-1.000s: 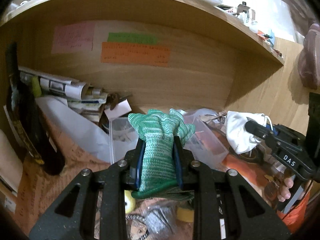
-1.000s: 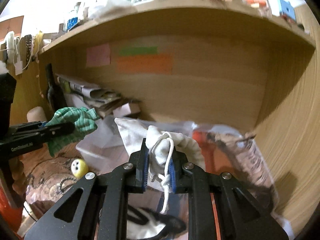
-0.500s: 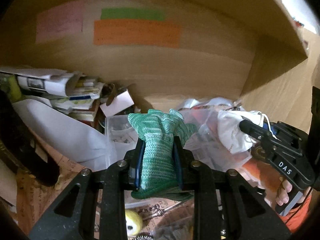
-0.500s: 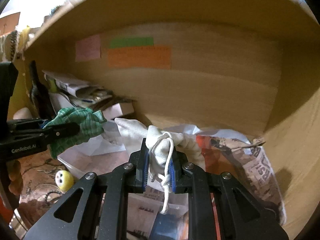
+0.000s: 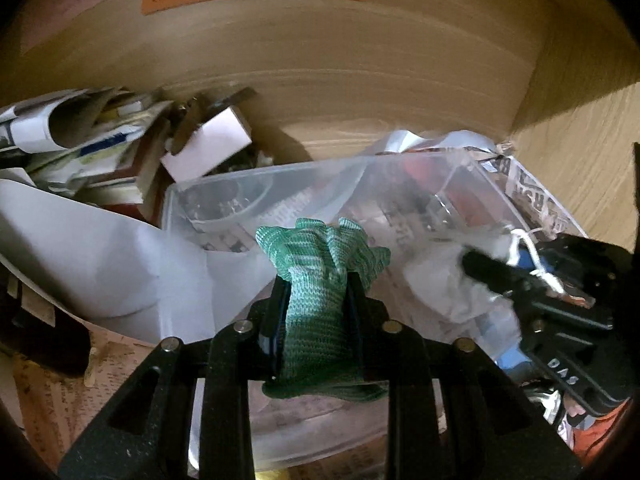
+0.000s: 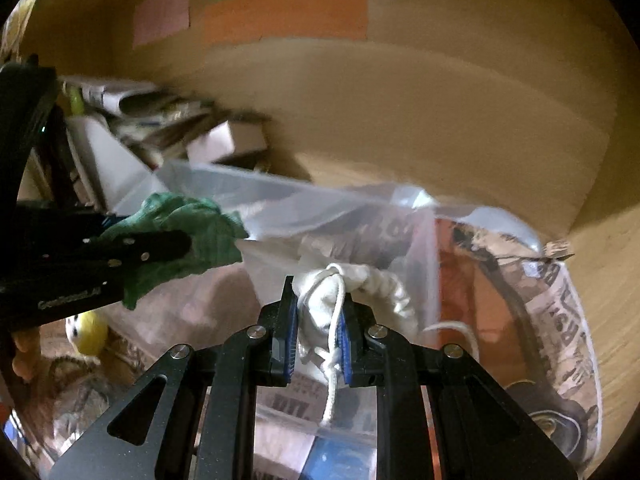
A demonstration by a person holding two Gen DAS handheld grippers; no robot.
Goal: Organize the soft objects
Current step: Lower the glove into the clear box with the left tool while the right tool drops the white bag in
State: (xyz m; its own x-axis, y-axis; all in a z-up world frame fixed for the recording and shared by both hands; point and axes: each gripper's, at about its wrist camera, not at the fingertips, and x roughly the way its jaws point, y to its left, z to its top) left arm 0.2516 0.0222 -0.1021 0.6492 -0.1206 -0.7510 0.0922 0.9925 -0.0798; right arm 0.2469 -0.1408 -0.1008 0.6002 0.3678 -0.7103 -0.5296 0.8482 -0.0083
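My left gripper (image 5: 318, 280) is shut on a green knit glove (image 5: 320, 264) and holds it over a clear plastic bin (image 5: 224, 184) in the wooden shelf bay. My right gripper (image 6: 318, 292) is shut on a white drawstring pouch (image 6: 360, 284), its cord hanging between the fingers, over the right part of the same bin (image 6: 280, 200). In the left wrist view the right gripper (image 5: 492, 276) and pouch (image 5: 444, 284) are at right. In the right wrist view the left gripper (image 6: 192, 246) and glove (image 6: 188, 232) are at left.
A pile of papers and a small white box (image 5: 208, 144) lies at the back left. Newspaper (image 6: 560, 320) lines the right corner. A yellow ball (image 6: 86, 332) lies low at left. Coloured notes (image 6: 284, 12) are stuck on the back wall.
Both grippers have moved forward and down into the shelf bay, closer to the clear bin. The glove and the pouch stay gripped.
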